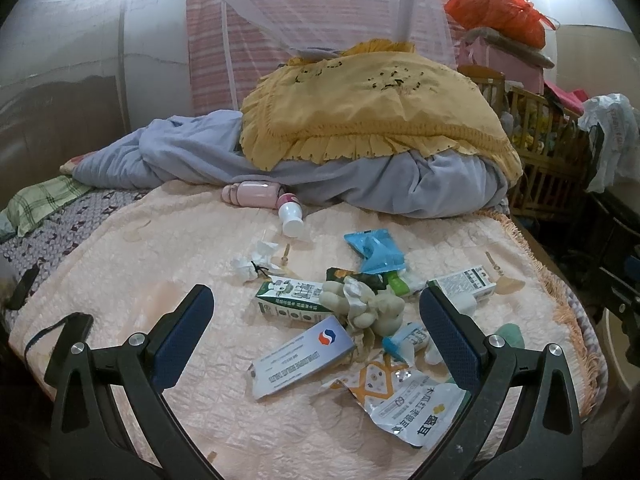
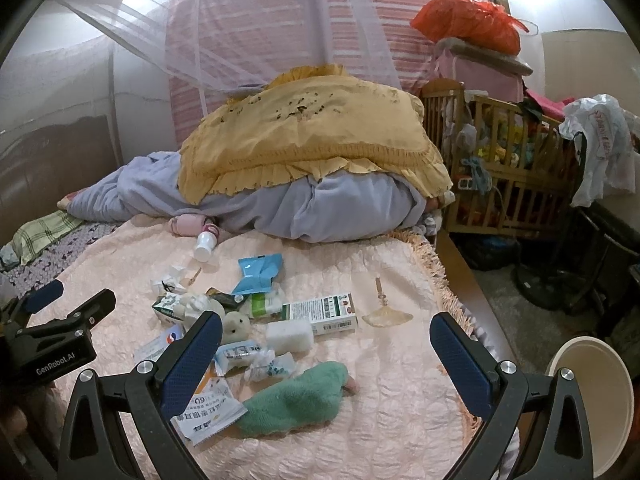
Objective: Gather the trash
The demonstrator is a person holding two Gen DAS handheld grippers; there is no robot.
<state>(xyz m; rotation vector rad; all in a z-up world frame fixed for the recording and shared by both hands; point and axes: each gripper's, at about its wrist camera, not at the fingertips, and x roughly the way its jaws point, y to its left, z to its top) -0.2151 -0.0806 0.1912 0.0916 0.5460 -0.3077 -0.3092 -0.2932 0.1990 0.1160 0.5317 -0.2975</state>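
Observation:
Trash lies scattered on a pink quilted bedspread [image 1: 160,264]. In the left wrist view I see a green-and-white milk carton [image 1: 294,300], a white medicine box [image 1: 300,360], a torn foil pouch [image 1: 400,396], a blue wrapper [image 1: 374,250] and crumpled tissue [image 1: 256,264]. My left gripper [image 1: 315,294] hovers open above the pile, holding nothing. In the right wrist view my right gripper [image 2: 326,320] is open and empty over a white foam block [image 2: 289,336], a green-printed box [image 2: 322,314] and a green cloth [image 2: 296,398]. The left gripper [image 2: 60,312] shows at the left edge.
A yellow frilled pillow [image 1: 372,116] and a grey-blue blanket [image 1: 192,152] are heaped at the back. The bed's fringed edge [image 2: 452,292] runs along the right, with a wooden crib [image 2: 500,168] beyond. A white bin [image 2: 592,400] stands on the floor at lower right.

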